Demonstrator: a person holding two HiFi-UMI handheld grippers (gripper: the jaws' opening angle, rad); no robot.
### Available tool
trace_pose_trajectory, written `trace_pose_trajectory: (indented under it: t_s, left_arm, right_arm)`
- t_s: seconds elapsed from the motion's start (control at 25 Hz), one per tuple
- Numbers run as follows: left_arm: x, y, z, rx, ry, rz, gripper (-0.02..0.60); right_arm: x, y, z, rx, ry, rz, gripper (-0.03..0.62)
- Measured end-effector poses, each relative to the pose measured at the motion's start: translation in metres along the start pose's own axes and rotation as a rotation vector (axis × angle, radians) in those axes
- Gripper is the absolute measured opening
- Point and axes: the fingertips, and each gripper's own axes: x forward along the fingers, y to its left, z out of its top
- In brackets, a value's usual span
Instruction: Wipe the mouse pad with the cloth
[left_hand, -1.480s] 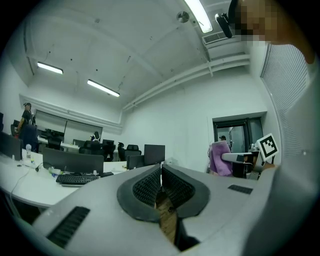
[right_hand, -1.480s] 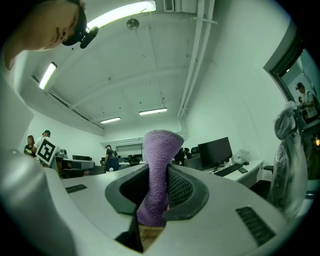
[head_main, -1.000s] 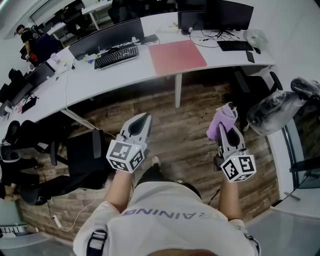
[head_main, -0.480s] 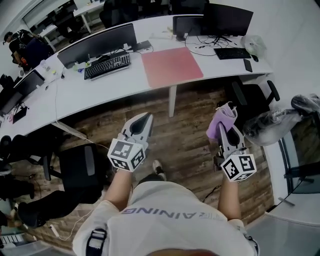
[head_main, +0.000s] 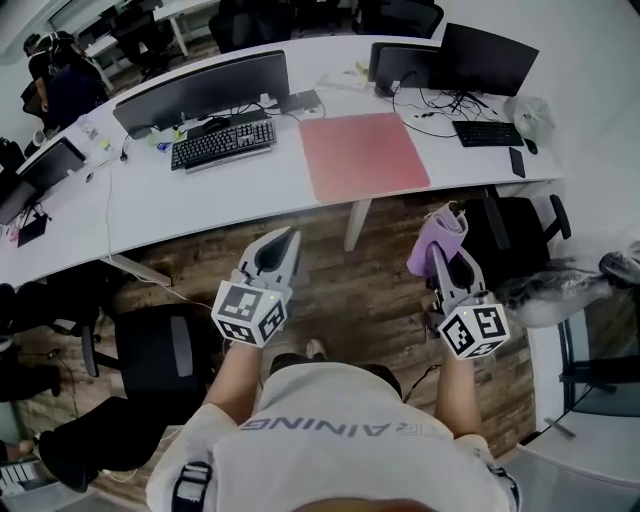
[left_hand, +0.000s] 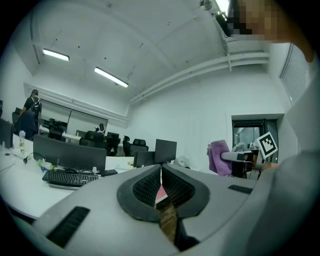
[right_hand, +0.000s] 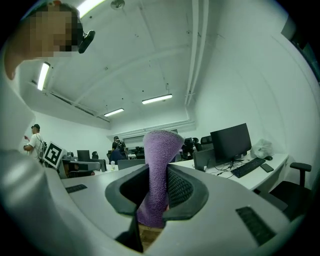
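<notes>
**Q:** What takes up most of the scene?
**A:** A long white desk (head_main: 200, 200) curves across the far side, beyond a wood-plank floor (head_main: 370, 290). On the left of the desk, a wide dark monitor (head_main: 200, 88) stands behind a black keyboard (head_main: 222, 144). The mouse pad (head_main: 363, 153) is to their right.

**Q:** How does the mouse pad lie?
**A:** It lies flat. It is pink and close to square, a little longer from left to right, with one side nearly on the desk's near edge. It is well apart from both grippers, far ahead of them.

**Q:** And the grippers?
**A:** Both are held near the person, over the floor, pointing toward the desk. The left gripper (head_main: 287, 240) has its jaws together and empty. The right gripper (head_main: 445, 258) is clamped on the cloth (head_main: 438, 232). The cloth is a purple strip whose long axis runs along the jaws, and it sticks out past their tips.

**Q:** Is there any writing?
**A:** The person's white shirt (head_main: 330, 450) has grey letters that appear upside down in the head view, and "AINING" can be read. The cube (head_main: 250, 312) on each gripper carries black-and-white square markers.

**Q:** What does one view show that another doesn't?
**A:** Only the head view shows the whole pad. The left gripper view catches a pink sliver of it past the closed jaws, and it also shows the purple cloth off to the right. The right gripper view shows the cloth standing upright, pinched between ridged pads.
</notes>
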Motion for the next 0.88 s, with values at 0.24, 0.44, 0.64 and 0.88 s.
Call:
trace_pose_trajectory:
  t_s: [0.24,0.44,0.64,0.88]
  left_arm:
    - [0.011,0.052,-0.007,-0.051,0.006,0.046,0.035]
    - [0.037,0.066,-0.009,-0.057,0.015,0.052,0.035]
    - [0.074,0.08,-0.006,-0.054,0.025,0.076,0.035]
    - [0.151,0.079,0.004,-0.037,0.023,0.118,0.035]
  right_arm:
    - [0.06,0.011,-0.006,-0.016,0.039,0.054,0.098]
    - [0.092,-0.005,-0.01,0.005,0.055,0.069,0.098]
    - [0.134,-0.029,-0.01,0.025,0.055,0.109,0.098]
    - [0.186,-0.099,-0.002,0.059,0.049,0.15,0.098]
